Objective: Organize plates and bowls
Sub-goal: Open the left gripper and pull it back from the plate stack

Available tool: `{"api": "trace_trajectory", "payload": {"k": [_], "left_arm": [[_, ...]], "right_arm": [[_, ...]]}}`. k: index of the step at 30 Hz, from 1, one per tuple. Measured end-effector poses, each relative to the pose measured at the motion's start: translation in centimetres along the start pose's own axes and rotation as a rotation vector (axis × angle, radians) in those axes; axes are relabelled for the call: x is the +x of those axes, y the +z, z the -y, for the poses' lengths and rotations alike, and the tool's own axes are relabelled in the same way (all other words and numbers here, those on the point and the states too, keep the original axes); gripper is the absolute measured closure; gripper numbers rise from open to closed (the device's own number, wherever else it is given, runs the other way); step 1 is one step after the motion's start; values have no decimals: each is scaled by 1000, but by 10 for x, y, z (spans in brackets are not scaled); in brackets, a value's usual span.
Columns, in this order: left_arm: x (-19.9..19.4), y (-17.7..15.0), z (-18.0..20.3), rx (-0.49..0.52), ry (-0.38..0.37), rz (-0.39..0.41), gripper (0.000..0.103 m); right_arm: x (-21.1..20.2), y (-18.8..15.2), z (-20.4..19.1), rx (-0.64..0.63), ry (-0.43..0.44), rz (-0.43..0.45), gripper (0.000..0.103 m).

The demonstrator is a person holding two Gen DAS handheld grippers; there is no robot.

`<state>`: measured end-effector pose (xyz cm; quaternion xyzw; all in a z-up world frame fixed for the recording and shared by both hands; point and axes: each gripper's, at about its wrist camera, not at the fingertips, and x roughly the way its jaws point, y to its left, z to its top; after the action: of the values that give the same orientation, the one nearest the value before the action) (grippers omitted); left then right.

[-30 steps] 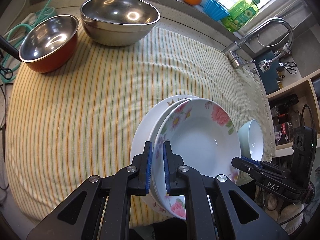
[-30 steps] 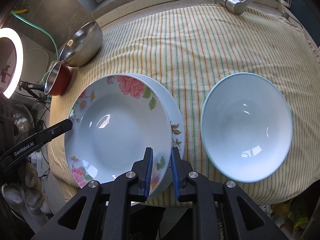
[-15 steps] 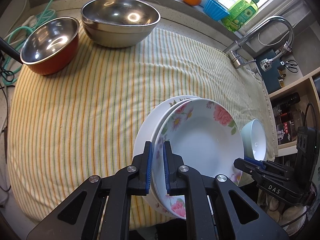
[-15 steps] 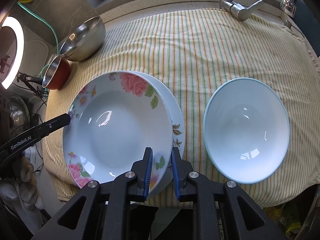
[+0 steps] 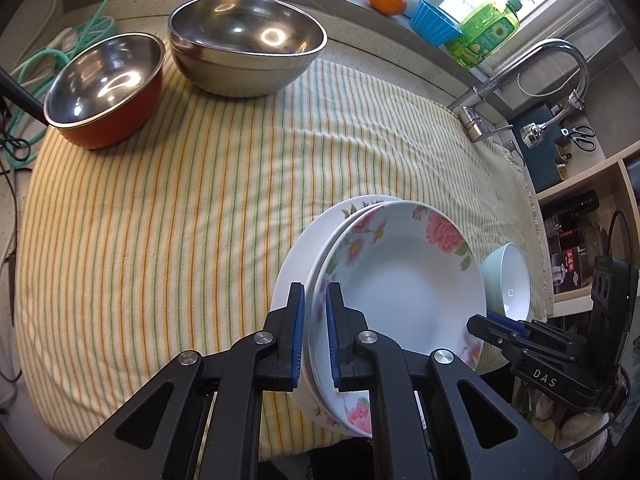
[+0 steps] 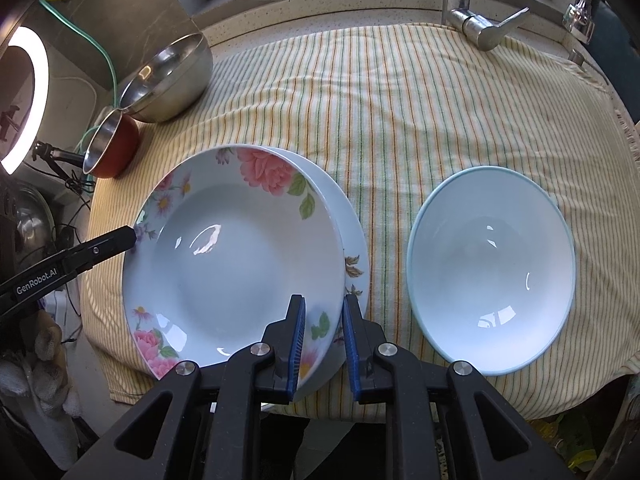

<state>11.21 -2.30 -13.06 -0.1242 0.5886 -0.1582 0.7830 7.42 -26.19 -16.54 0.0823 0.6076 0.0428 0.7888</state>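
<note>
While gripped at opposite rims, the rose-patterned plate (image 6: 236,264) is held over a white plate (image 6: 354,256) on the striped cloth (image 6: 400,120).
Left gripper (image 5: 316,334) and right gripper (image 6: 323,340) are each clamped on its rim; pale blue bowl (image 6: 491,266) sits beside.

On the cloth (image 6: 400,120), the rose plate (image 6: 240,264) lies on the plain plate (image 6: 354,248), overhanging it toward 9 o'clock. The bowl (image 6: 492,264) sits apart at 3 o'clock of the stack. The steel bowl (image 6: 168,80) stands at 11 o'clock, with the small pot (image 6: 112,148) just beside it toward 8. The faucet (image 6: 476,24) is at 1 o'clock, behind the cloth.
</note>
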Motion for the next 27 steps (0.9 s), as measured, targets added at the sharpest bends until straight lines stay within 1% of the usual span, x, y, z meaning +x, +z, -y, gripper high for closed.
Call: {"api": "trace_trajectory", "payload": {"k": [6,13,15,19,21,24,27], "left_arm": [[-6,2,-3,-14,-12,12,94],[-23,3,-6,-11,-4,61,94],[-28,4,-6,-5,12,81,94],[-39,5,-8,11,47,117,94],[-43,6,-8,20,65,135,94],[-51,8,-5,45,105,171,94],[-58,11,-1,65,127,199,94]], "right_arm": [[-12,1,0,-9,-7,34,85],[-36,5,1,-29,-15,104,84],[-42,7,-1,-41,-13,130,84],[-55,12,-10,-95,-53,198,84],[-60,16,-14,-112,-45,219,83],[-66,23,-20,-144,-16,242,73],[-70,30,-30,-173,-31,284,73]]}}
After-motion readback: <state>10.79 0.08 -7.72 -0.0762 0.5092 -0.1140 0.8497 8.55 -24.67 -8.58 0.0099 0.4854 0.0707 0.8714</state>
